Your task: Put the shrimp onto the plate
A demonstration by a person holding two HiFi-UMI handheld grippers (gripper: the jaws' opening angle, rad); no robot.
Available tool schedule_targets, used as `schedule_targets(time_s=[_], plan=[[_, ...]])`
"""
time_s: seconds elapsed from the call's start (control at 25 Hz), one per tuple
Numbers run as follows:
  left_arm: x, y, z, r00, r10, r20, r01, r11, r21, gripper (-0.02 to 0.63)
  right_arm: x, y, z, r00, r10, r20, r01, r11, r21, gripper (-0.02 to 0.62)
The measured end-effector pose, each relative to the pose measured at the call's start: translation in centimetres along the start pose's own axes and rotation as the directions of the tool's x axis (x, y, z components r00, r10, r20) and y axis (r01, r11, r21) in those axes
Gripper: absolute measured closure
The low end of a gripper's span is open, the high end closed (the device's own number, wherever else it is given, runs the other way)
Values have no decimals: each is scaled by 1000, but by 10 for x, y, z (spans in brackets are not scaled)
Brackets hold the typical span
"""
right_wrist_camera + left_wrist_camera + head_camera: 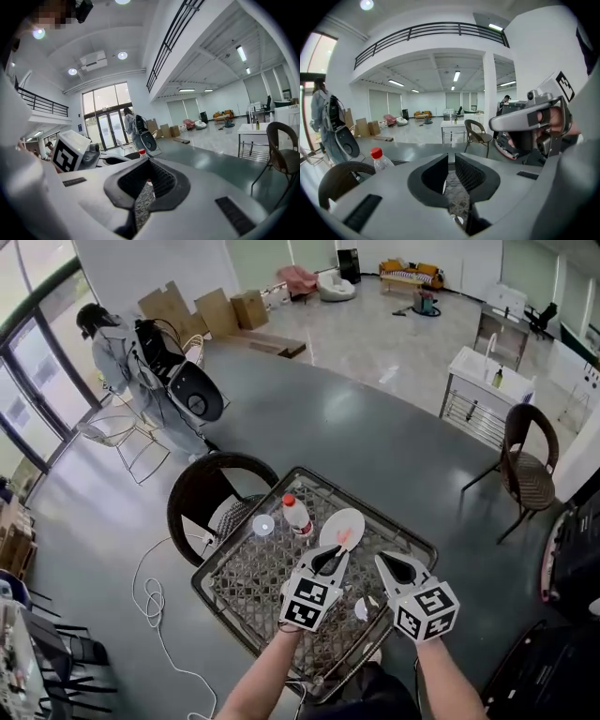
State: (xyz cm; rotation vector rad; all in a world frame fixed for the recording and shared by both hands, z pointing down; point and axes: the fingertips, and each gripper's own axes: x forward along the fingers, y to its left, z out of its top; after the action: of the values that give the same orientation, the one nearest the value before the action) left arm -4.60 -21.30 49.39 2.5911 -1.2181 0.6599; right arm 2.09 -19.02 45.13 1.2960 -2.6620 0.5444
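Note:
A white plate (347,519) lies on the woven table (253,582), with a small orange shrimp (343,538) on its near part. My left gripper (332,553) hovers just short of the plate's near edge, its jaws a narrow gap apart with nothing held. In the left gripper view the left gripper (451,157) shows only table weave and a white sliver through that gap. To the right of the plate, my right gripper (385,562) is shut and empty; its tips meet in the right gripper view (147,161).
A clear bottle with a red cap (297,517) stands left of the plate, a small clear cup (262,525) beyond it. A small white thing (361,608) lies between the grippers. A dark wicker chair (211,486) stands at the table's far side.

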Motion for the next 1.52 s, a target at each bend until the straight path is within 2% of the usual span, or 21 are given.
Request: schedule_targets(time_s=[0.2,0.44,0.68,0.92,1.16,1.52], plan=[[-52,-22,25,995,9,96,-5,999,-48,581,-10,38,31,997,60,53,-56,995,-84,589],[-106,-41,51,982,12,190,-1,999,-54,597,-27,81,68,983,138,121,-117,979,-165,591],[-157,-46,80,954,30,297,-14,998,-55,597,-47,123,98,957,220,191,-171,955,-243,589],[-192,-46,95,921,72,383,-35,994,-104,597,-57,148,119,937,267,224,-199,937,-286,591],[-213,-45,108,903,76,423,-38,995,-97,597,-59,162,129,925,291,243,-219,934,-283,591],[-214,-51,113,904,57,423,-22,996,-86,597,-60,158,125,933,277,229,-213,940,-268,591]])
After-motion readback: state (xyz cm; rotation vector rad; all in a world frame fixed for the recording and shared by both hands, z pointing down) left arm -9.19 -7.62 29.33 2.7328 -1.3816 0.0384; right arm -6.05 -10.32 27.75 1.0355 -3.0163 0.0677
